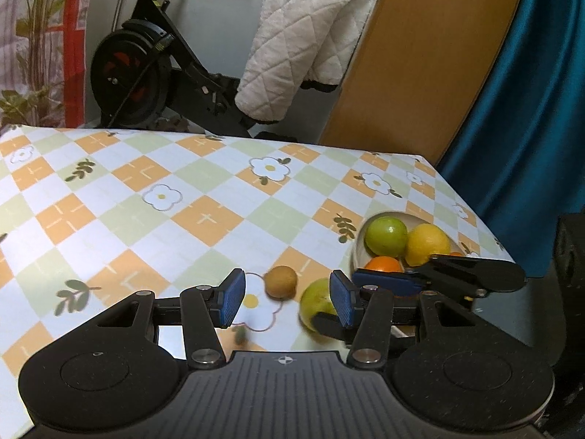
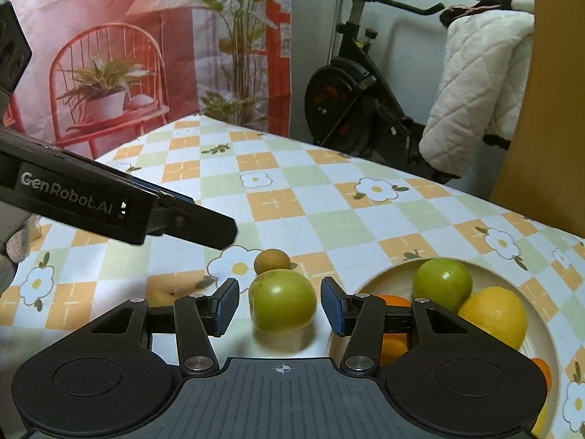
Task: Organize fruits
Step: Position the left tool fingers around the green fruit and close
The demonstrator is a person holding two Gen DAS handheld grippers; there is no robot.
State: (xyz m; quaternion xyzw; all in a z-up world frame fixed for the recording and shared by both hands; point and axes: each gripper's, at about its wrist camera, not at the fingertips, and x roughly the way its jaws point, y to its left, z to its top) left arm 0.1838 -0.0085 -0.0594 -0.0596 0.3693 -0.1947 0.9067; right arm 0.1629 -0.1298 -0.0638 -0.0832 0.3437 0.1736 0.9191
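Partly, the right tongs (image 2: 279, 305) hide the orange (image 2: 393, 344) in the bowl (image 2: 380, 274).

Orange (image 2: 393, 344) in bowl (image 2: 384, 278) half hidden behind right gripper finger; second orange (image 2: 543, 369) mostly hidden; pear (image 2: 164, 294) blurred.

Exercise bike (image 1: 146, 69) w/ quilted blanket (image 1: 303, 47) behind table.

Two close downward wrist views, shared bowl (image 1: 356, 252)
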